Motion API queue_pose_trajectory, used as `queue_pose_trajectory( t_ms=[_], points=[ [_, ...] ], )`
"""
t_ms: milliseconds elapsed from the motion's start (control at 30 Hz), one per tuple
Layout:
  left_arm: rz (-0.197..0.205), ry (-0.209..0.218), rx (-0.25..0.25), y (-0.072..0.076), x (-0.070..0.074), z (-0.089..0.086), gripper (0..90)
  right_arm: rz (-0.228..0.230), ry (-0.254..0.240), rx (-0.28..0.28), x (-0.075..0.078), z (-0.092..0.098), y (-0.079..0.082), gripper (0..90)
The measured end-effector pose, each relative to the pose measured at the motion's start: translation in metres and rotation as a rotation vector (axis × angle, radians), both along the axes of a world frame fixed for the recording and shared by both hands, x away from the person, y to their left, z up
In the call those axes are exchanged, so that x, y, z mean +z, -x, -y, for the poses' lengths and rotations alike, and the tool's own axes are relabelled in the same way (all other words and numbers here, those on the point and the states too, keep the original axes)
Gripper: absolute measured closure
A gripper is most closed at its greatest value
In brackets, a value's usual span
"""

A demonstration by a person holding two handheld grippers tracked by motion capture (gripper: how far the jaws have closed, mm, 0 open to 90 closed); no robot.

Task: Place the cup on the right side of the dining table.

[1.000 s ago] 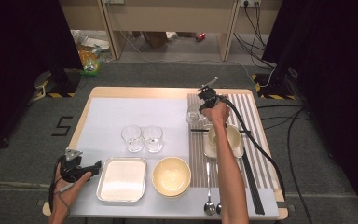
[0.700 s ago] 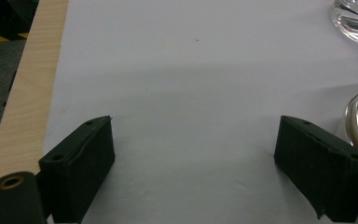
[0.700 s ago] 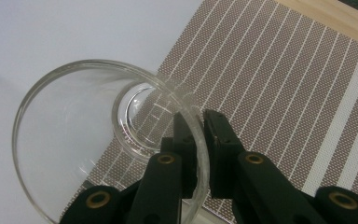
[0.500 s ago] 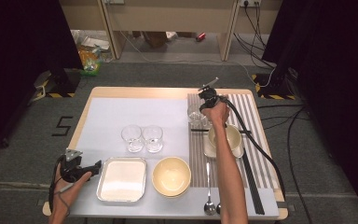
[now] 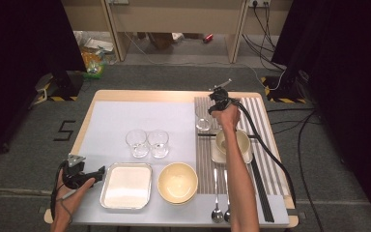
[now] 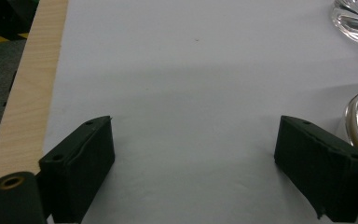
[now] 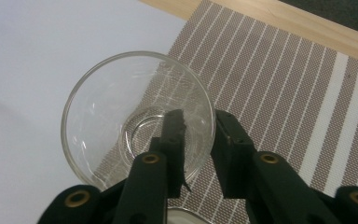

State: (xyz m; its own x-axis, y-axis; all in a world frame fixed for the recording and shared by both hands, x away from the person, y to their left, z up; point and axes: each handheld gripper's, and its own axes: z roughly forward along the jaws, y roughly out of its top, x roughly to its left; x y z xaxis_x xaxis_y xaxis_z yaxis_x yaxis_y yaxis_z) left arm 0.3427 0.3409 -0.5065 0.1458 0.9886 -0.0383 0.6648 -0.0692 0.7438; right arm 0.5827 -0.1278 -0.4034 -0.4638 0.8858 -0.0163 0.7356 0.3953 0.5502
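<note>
The right gripper (image 7: pixel 198 135) fingers (image 7: pixel 173 135) straddle the rim of the clear round drinking glass (image 7: pixel 121 107), one inside, one outside, having just been loosening, pads apparently off the wall

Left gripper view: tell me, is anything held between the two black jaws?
No, the left gripper stands wide open over the bare white mat.

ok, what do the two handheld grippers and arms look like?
Both are black. The right gripper has blocky black jaws on arms with brass-ringed holes, and a thick black cable trailing back. The left gripper carries a grey three-cornered plate on top and a thinner cable. Forearms are bare, no sleeves.
</note>
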Motion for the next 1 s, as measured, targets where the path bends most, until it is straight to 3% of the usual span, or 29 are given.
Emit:
queue_pose_trajectory(
  t_ms=[600, 1000],
  points=[
    [0.0, 0.0, 0.0, 0.0, 0.0, 0.0, 11.3, -0.007, -0.04, 0.014, 0.019, 0.008, 0.013, 57.6],
    [0.0, 0.003, 0.0, 0.0, 0.0, 0.0, 11.3, -0.003, -0.011, 0.044, 0.034, 0.016, 0.034, 36.5]
  ],
)
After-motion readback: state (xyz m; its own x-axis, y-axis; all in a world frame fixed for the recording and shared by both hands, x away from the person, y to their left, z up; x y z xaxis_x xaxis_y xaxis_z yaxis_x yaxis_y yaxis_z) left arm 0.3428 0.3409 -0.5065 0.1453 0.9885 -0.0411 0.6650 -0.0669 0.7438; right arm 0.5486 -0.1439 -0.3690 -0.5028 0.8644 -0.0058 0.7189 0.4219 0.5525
